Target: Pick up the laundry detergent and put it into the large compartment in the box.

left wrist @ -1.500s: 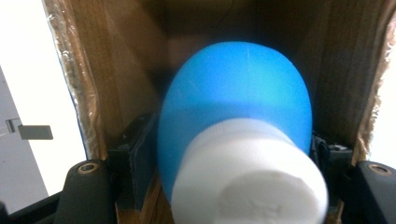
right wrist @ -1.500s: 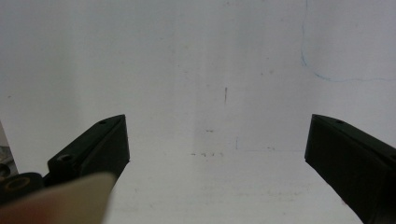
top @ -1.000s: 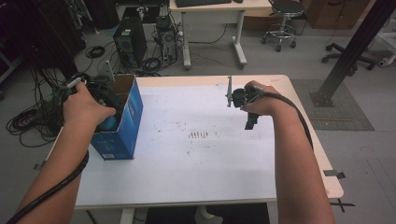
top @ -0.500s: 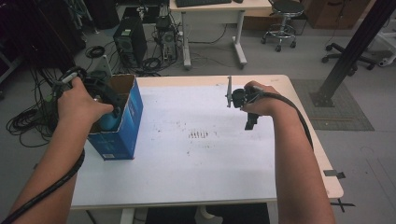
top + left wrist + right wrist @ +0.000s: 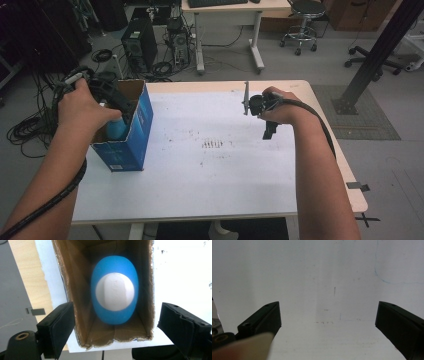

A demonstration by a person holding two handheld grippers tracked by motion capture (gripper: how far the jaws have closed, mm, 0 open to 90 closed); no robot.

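**Operator:** Left claw first: I have it above the open blue box, jaws spread with nothing between them. They have just been opening, and the blue-and-white egg-shaped thing lies loose on the cardboard floor of the box, not touching either pad.

**Inspector:** Largest items first. Tabletop?

**Operator:** White surface; the box stands upright near its left edge. My right claw hangs over bare tabletop well apart from it, jaws wide, empty.

**Inspector:** How do you judge the step?

**Operator:** A release and withdrawal, in my judgement. I would lift straight up along the box's axis, keeping both pads inside the line of the cardboard walls, so no flap is snagged and the box is not tipped. The egg should stay settled.
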